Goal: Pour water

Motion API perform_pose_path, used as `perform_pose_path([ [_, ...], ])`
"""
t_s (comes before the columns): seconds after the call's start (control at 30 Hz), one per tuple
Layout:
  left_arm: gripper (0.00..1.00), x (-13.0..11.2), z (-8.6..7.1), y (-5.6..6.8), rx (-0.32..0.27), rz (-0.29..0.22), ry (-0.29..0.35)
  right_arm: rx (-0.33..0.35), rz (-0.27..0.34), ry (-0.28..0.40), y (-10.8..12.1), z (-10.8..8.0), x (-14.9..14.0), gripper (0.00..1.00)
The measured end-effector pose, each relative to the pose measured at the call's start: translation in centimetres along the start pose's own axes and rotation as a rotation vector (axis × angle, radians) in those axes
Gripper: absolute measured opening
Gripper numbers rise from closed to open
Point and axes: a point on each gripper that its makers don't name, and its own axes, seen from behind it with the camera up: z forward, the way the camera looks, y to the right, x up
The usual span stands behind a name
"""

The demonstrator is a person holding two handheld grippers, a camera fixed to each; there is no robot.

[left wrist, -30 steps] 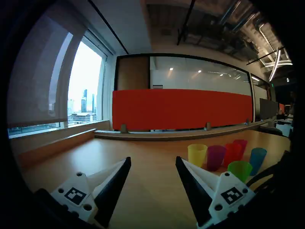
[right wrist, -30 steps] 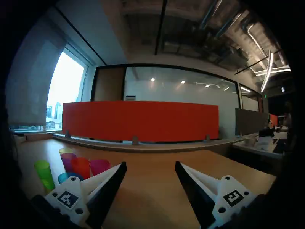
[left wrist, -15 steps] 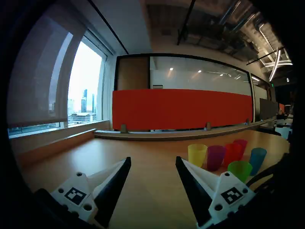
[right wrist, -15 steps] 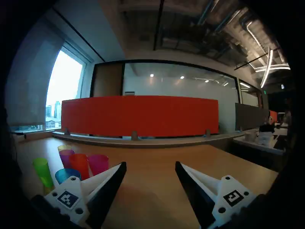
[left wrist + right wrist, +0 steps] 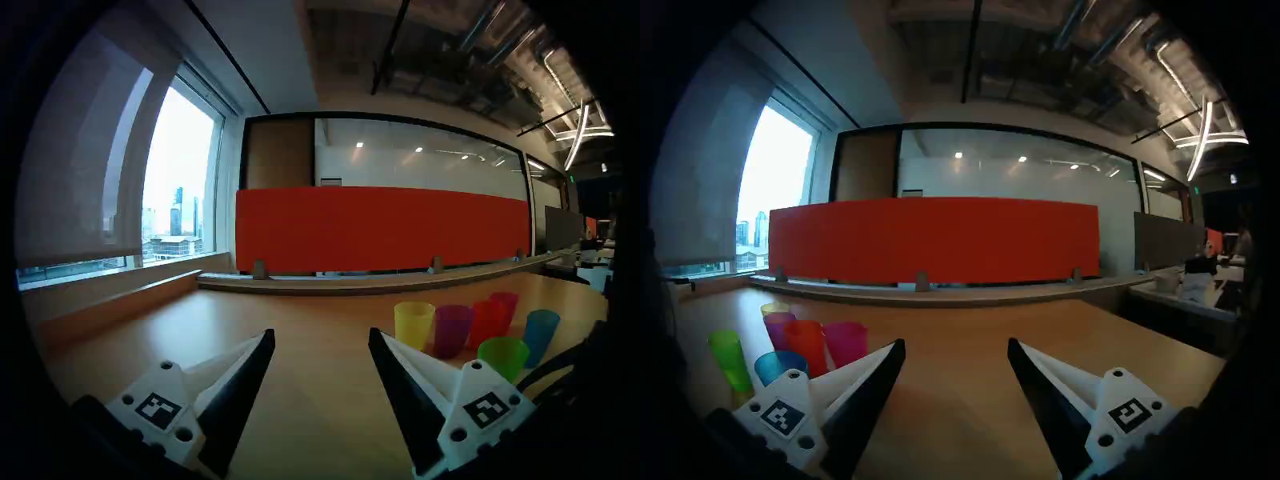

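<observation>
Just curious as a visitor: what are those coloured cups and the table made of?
The cups look like translucent plastic: light glows through their tinted walls. The table seems wood or wood-look laminate, satin smooth: it shows soft reflections.

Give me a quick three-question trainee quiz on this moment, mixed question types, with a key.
1. True or false: the left gripper is shut on a cup.
2. How many plastic cups stand on the wooden table? A) four B) six C) eight
3. Fill in: in the left gripper view, the cup nearest the camera is ____ in colour.

Key
1. False: its fingers stand open with nothing between them.
2. B: yellow, purple, red, pink, blue and green.
3. Green: the green cup stands in front of the others.
</observation>
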Motion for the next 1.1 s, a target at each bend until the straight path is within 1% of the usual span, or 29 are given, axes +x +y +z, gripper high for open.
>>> perform_pose_path([
  [1.1,0.87,0.0,0.05,0.02,0.0,0.0,0.0,0.014,0.001,-0.003,-0.27,-0.27,0.0,0.99],
])
